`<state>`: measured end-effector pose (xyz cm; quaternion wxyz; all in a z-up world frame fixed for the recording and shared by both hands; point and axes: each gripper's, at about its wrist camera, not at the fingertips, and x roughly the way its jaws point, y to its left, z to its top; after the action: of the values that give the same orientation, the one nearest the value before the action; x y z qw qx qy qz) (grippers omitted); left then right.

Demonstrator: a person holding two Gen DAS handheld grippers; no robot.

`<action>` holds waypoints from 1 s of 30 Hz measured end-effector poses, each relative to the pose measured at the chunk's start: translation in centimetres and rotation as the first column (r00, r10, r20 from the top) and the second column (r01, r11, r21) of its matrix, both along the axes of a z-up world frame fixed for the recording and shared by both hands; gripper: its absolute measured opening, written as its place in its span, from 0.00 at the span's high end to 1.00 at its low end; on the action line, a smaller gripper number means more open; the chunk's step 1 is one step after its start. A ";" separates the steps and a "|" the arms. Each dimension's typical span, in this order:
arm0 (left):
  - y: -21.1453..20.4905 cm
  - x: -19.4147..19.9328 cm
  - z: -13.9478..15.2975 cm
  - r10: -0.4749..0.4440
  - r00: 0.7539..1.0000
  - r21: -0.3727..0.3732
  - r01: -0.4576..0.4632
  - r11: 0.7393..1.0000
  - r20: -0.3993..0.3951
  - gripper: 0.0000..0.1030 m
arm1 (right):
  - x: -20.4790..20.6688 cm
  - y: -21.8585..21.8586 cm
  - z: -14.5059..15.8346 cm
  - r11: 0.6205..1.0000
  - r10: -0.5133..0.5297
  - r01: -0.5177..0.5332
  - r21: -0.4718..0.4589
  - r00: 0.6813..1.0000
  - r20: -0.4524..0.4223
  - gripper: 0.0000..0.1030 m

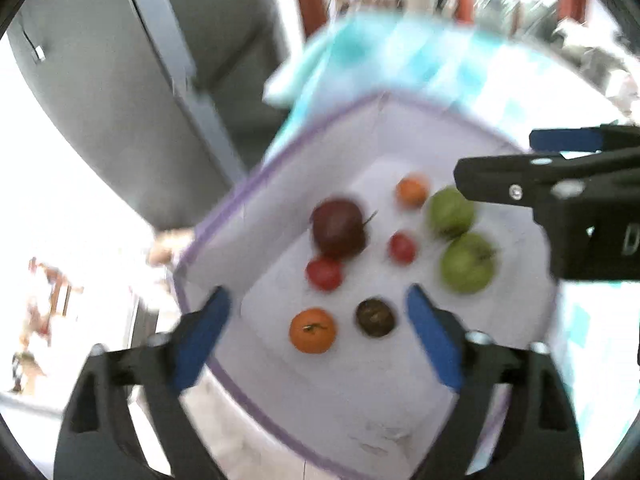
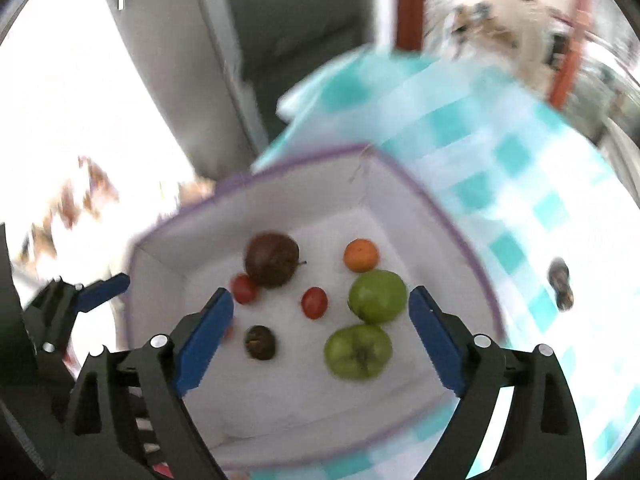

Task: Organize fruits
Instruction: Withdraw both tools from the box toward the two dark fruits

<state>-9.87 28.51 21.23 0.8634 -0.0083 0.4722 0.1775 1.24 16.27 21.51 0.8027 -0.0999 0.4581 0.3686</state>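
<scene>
A white fabric box with a purple rim stands on a teal checked tablecloth. Inside lie a dark red apple, two green apples, two small red tomatoes, two oranges and a dark brown fruit. My left gripper is open and empty above the box. My right gripper is open and empty above the box; it also shows in the left wrist view. Both views are blurred.
A small dark fruit lies on the tablecloth to the right of the box. A grey cabinet stands behind the table on the left. Red-brown chair posts stand beyond the table's far edge.
</scene>
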 end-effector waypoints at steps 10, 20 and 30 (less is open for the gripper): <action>-12.9 -6.3 1.8 -0.410 0.904 -0.079 0.421 0.904 0.122 0.02 | -12.8 -16.9 0.5 0.921 -0.387 0.383 0.076 0.921 0.053 0.16; -22.3 -3.4 -6.1 -0.670 0.742 -0.181 0.661 0.728 0.016 0.02 | -14.4 -29.1 -4.4 0.700 -0.708 0.712 0.058 0.702 -0.070 0.16; -30.4 2.8 -10.6 -0.779 0.623 -0.203 0.755 0.624 -0.079 0.14 | -8.7 -36.3 -8.6 0.556 -0.825 0.826 0.088 0.561 -0.058 0.16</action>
<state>-7.05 -1.92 10.61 0.8126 0.1435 0.5094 -0.2442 -7.42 -20.02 12.91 0.8836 0.1702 0.4354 -0.0263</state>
